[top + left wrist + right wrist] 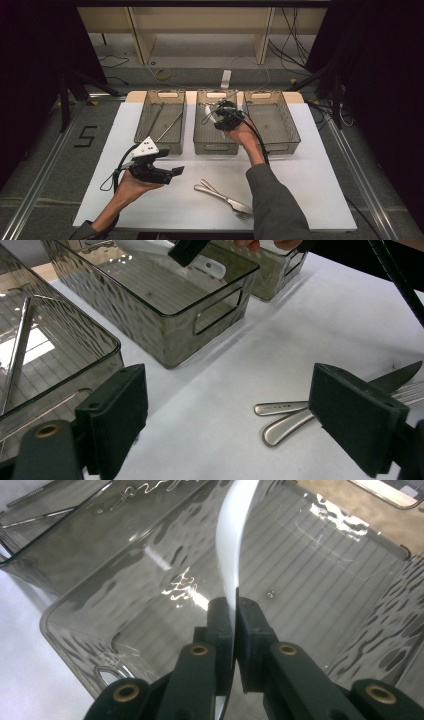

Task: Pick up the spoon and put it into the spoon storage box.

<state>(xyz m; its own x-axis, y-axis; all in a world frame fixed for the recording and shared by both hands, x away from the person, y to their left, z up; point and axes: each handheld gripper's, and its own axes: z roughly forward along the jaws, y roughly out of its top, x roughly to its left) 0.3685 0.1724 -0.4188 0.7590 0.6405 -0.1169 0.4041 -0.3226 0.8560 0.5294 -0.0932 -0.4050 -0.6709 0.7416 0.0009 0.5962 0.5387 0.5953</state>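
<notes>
Starting at the left of the high view, the left bin [161, 121] holds two thin metal rods. Below it, the left gripper [176, 170] hovers over the white table [310, 170], its jaws spread wide with nothing between them; in the left gripper view they frame bare table and the handles of a fork [287, 425] and a knife [280, 407] lying crossed and touching. In the high view that cutlery lies near the front edge, between the two forearms. Further right, the right gripper [214, 118] reaches into the middle bin [216, 145]. Its jaws are clamped on a white spoon [232, 550], pinched by its lower end, the curved length rising above the bin's ribbed floor without touching it. The right bin [271, 121] stands just beside the middle one.
</notes>
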